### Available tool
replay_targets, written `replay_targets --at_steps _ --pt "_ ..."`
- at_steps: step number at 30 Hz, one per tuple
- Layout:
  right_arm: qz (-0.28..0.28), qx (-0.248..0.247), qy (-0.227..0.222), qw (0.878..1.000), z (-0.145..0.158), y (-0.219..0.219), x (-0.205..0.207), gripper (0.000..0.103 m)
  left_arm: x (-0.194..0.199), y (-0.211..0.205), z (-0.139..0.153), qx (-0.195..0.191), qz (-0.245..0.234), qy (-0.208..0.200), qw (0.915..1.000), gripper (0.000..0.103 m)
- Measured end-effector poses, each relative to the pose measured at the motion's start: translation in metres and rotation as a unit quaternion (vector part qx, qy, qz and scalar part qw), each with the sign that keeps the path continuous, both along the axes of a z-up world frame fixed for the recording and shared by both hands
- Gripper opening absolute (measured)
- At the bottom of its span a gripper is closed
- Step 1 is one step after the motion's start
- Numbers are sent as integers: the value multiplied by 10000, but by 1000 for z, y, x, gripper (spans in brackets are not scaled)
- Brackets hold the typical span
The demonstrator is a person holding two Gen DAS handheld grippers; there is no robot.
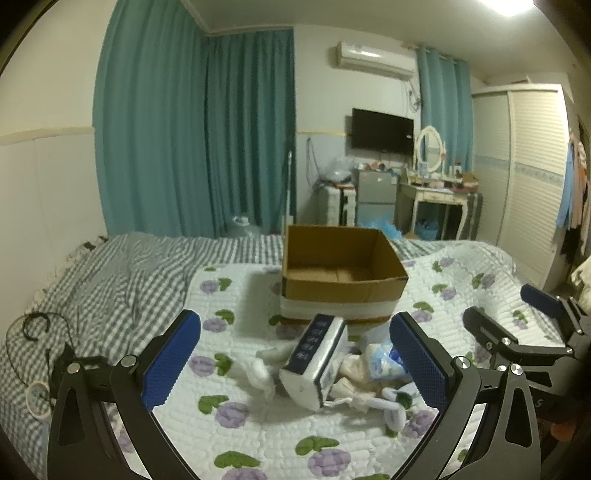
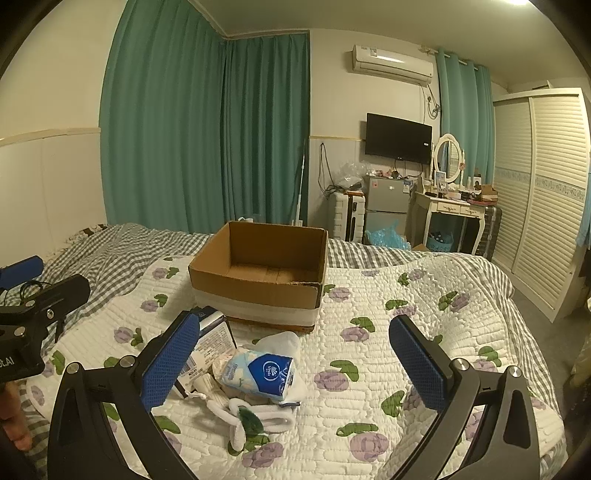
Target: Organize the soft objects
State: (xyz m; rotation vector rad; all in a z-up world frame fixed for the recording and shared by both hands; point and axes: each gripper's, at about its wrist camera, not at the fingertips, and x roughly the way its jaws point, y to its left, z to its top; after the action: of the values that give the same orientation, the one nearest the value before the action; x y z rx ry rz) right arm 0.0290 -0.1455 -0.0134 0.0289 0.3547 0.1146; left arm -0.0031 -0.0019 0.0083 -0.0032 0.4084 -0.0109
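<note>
Hanging wide open over the bed, the left gripper (image 1: pixel 295 363) and the right gripper (image 2: pixel 291 363) hold nothing. Just past them a small pile sits on the flowery quilt (image 2: pixel 369 369): a tissue pack (image 2: pixel 262 374), white socks (image 2: pixel 255 417) and a blue-and-white box (image 1: pixel 316 363). Farther back the cardboard box (image 2: pixel 258 291) looks empty, so I think nothing is put away yet.

Bedroom with white walls and ceiling; a ceiling light (image 1: pixel 506 5) is on. Teal curtains (image 2: pixel 207 129) cover the far left corner, with a second pair (image 2: pixel 465 118) beside the air conditioner (image 2: pixel 392 63). A TV (image 2: pixel 398 138) is wall-mounted above a small fridge (image 2: pixel 388 203). A dressing table (image 2: pixel 454 212) with oval mirror (image 2: pixel 448 157) stands next to a louvred wardrobe (image 2: pixel 543 192). The bed (image 2: pixel 369 354) carries a floral quilt over checked bedding (image 1: pixel 110 277).
</note>
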Motion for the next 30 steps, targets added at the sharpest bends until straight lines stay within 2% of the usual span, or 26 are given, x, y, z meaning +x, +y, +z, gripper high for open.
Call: replay_targets --at_steps 10,17,21,26,30 --pt "3 85 -172 9998 21 -3 -13 103 -12 6 11 -75 65 -182 9998 103" --pt "65 -45 -203 9998 29 4 2 103 5 22 8 -177 282 -93 9994 103" --pt "212 -107 201 9995 4 17 26 103 19 28 -10 -137 413 203 9988 103" --pt "489 -119 1005 9937 -52 36 65 103 30 30 -34 -142 453 550 9974 103" --pt "556 9 1473 9875 -84 39 89 103 38 29 -46 -112 448 760 9960 103"
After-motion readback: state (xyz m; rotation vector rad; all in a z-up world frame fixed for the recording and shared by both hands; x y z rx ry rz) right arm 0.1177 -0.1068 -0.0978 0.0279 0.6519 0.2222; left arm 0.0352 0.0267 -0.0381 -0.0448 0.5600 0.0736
